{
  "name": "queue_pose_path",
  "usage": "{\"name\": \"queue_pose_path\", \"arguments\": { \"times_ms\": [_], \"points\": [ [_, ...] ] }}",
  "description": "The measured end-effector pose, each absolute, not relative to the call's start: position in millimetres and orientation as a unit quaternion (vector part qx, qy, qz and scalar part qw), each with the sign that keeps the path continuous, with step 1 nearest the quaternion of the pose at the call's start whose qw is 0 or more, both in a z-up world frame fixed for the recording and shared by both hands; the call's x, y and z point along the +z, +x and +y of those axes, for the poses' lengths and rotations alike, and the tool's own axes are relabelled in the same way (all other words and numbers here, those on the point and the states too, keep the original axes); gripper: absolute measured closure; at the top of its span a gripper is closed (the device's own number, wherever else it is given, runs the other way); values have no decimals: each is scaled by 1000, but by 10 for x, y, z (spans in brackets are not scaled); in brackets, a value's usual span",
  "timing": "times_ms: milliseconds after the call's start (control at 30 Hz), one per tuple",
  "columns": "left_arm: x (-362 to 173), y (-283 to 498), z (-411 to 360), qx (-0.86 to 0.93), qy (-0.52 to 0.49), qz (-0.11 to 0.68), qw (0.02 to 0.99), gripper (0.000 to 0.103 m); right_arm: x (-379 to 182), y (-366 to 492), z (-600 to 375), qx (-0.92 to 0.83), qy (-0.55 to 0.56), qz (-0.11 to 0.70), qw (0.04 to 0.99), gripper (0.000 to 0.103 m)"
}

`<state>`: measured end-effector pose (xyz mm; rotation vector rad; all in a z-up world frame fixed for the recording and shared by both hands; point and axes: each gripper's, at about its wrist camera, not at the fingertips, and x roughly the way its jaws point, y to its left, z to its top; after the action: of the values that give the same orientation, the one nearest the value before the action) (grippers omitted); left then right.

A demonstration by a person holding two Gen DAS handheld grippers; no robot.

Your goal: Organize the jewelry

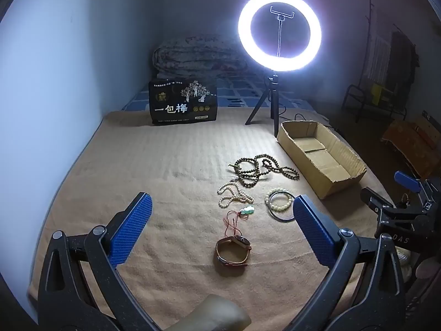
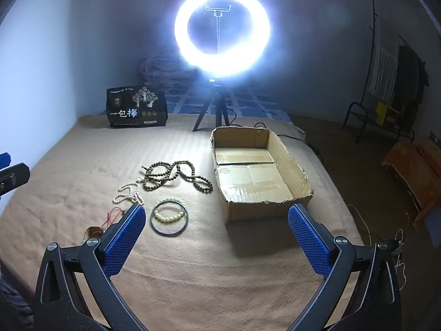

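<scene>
- Left gripper [image 1: 222, 220]: jaws fully spread, holding nothing.
- Right gripper [image 2: 216, 227]: likewise wide and bare.
- Dark bead string [image 1: 261, 168], pale bead string [image 1: 234, 195], bead bracelet [image 1: 279, 200], bangle [image 2: 169, 220], green pendant [image 1: 246, 210], watch [image 1: 233, 251]: loose on the blanket [image 1: 165, 165], beside the empty cardboard box [image 1: 339, 184].
- Handling: strings likely light and limp, pinch mid-loop; bangle stiff, possibly slippery, take by rim.

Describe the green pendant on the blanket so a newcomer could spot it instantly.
Start at the open cardboard box on the tan blanket, then look to the jewelry spread beside it. Below the string of small cream beads and above the brown leather-strap watch lies the small green gourd-shaped pendant. It is the only green piece and the only one on a thin red cord.
</scene>
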<state>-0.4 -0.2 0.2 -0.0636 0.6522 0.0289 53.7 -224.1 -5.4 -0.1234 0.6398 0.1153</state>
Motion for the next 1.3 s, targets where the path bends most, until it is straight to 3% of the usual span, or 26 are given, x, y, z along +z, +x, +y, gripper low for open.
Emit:
{"name": "queue_pose_path", "arguments": {
  "times_ms": [1300],
  "points": [
    [4, -5, 36, 19, -21, 315, 949, 0, -47, 530, -2282, 58, -60, 314, 946, 0]
  ]
}}
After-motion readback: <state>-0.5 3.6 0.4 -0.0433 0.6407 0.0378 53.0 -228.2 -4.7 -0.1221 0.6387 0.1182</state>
